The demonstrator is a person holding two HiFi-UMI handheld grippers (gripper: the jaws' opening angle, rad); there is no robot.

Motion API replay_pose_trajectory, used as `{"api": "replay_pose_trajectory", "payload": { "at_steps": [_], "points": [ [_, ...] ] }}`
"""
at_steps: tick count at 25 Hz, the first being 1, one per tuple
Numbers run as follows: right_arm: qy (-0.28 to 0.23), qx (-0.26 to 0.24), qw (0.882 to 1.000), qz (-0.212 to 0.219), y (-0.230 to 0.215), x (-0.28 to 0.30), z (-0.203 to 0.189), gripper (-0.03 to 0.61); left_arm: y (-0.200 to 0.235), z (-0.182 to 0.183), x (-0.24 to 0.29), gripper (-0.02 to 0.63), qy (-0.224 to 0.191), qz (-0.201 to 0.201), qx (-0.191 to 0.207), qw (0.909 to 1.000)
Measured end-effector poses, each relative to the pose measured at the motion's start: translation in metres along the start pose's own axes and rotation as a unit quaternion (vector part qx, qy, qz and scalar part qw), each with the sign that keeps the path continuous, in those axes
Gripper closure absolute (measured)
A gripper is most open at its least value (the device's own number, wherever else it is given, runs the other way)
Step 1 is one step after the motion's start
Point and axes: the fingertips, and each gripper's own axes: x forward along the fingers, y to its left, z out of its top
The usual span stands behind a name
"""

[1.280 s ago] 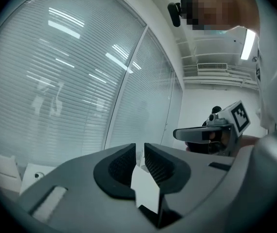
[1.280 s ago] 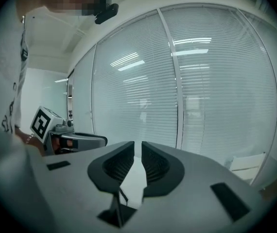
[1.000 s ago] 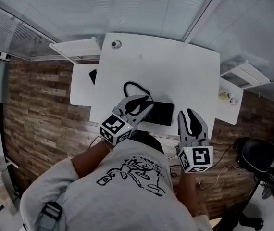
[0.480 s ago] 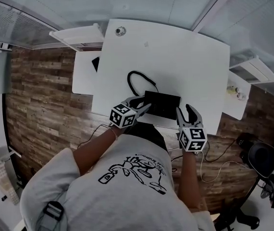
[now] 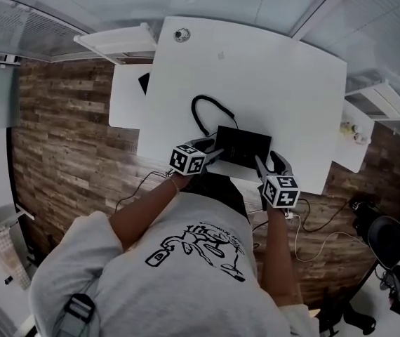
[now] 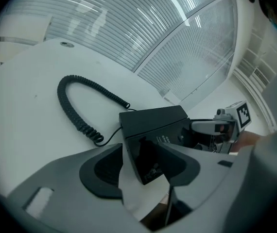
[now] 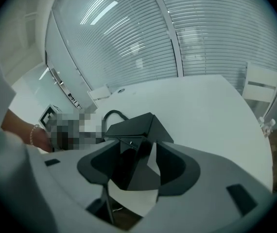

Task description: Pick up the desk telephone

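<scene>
A black desk telephone [image 5: 242, 146] lies near the front edge of the white table [image 5: 284, 76]. Its coiled cord [image 5: 203, 112] loops off to the left. My left gripper [image 5: 210, 149] is at the phone's near left corner and my right gripper [image 5: 269, 161] at its near right corner. In the left gripper view the telephone [image 6: 153, 125] pokes a corner between the jaws of the left gripper [image 6: 138, 171]. In the right gripper view the telephone [image 7: 133, 130] likewise sits between the spread jaws of the right gripper [image 7: 138, 171]. Both pairs of jaws have just been opening, and neither presses on the phone.
A small round fitting [image 5: 181, 34] sits at the table's far left corner. A low white side table [image 5: 126, 107] stands to the left, another [image 5: 354, 149] with small items to the right. Cables [image 5: 305, 223] trail over the wood floor, with an office chair [image 5: 393, 248] at the lower right.
Both grippers have come down from above the phone to the table's front edge, one at each near corner. Their jaws have spread wider.
</scene>
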Motion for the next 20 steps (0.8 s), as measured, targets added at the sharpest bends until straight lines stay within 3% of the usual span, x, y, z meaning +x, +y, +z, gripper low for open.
{"api": "replay_pose_trajectory", "payload": {
  "at_steps": [9,14,20],
  "points": [
    [-0.005,0.037,0.999,0.018,0.000,0.005,-0.003,0.385,0.000,-0.003,0.007,0.414,0.004,-0.040,-0.029,0.9988],
    [-0.007,0.052,0.999,0.015,0.001,0.003,-0.006,0.390,0.000,-0.002,0.005,0.420,0.017,-0.038,-0.039,0.9984],
    [-0.021,0.063,0.998,0.017,0.008,-0.006,0.003,0.393,-0.006,0.015,-0.006,0.420,0.004,-0.032,-0.042,0.9986]
  ]
}}
